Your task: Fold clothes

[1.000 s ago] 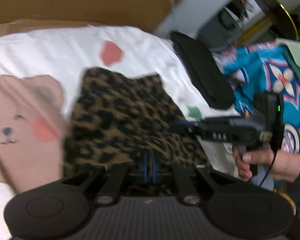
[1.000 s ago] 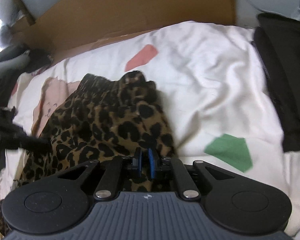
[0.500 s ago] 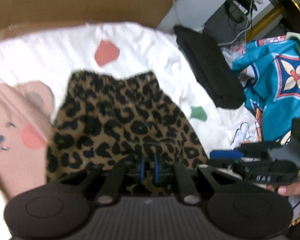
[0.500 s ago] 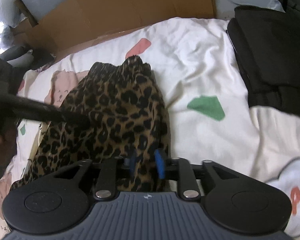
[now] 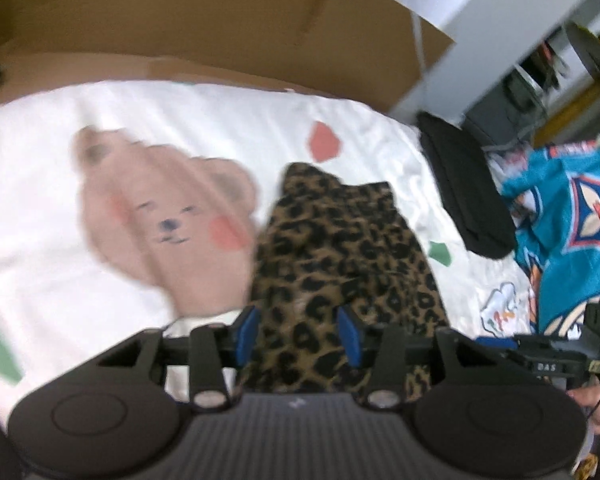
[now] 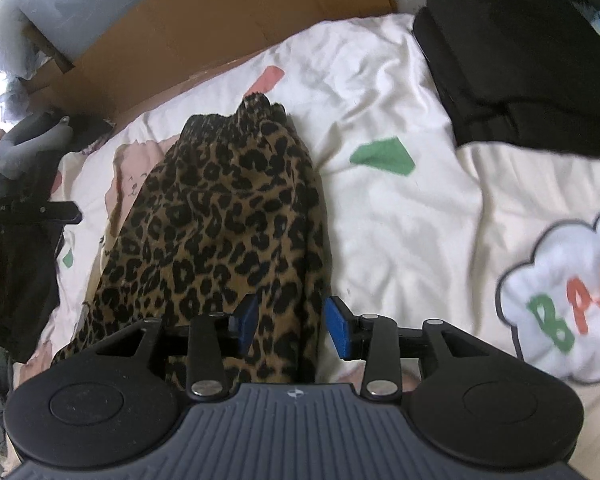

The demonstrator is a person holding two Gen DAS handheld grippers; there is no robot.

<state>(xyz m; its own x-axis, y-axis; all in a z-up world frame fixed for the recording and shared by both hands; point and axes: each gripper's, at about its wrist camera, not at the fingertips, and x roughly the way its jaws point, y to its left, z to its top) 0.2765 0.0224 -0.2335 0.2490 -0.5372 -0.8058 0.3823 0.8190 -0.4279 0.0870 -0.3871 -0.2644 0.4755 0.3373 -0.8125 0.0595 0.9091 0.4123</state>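
Both grippers stand partly apart with nothing pinched: the left gripper [image 5: 298,334] has just been opening, its blue pads [image 5: 247,330] clear of the folded leopard-print fabric garment [image 5: 340,256] that shows between and below them, and the right gripper [image 6: 291,326] has likewise just been opening over the same garment [image 6: 220,232], the right edge of the cloth lying between its pads without being pressed.

That garment lies as a narrow strip running from near to far on a white bedsheet printed with a pink bear face [image 5: 168,220], its gathered waistband at the far end. To its right the sheet is bare and wrinkled as far as a folded black garment [image 6: 528,60]; to its left the bear print [image 5: 168,220] lies just beside it. Brown cardboard [image 6: 236,24] stands along the far edge of the bed.

Readable writing: coloured letters "B A" inside a white cloud print [image 6: 564,312] on the sheet, and "DAS" on the right gripper's body at the right edge of the left wrist view.

Only the left wrist view shows a teal patterned cloth [image 5: 572,232] at the right, beyond the black garment. Only the right wrist view shows a grey soft toy [image 6: 32,144] at the far left.
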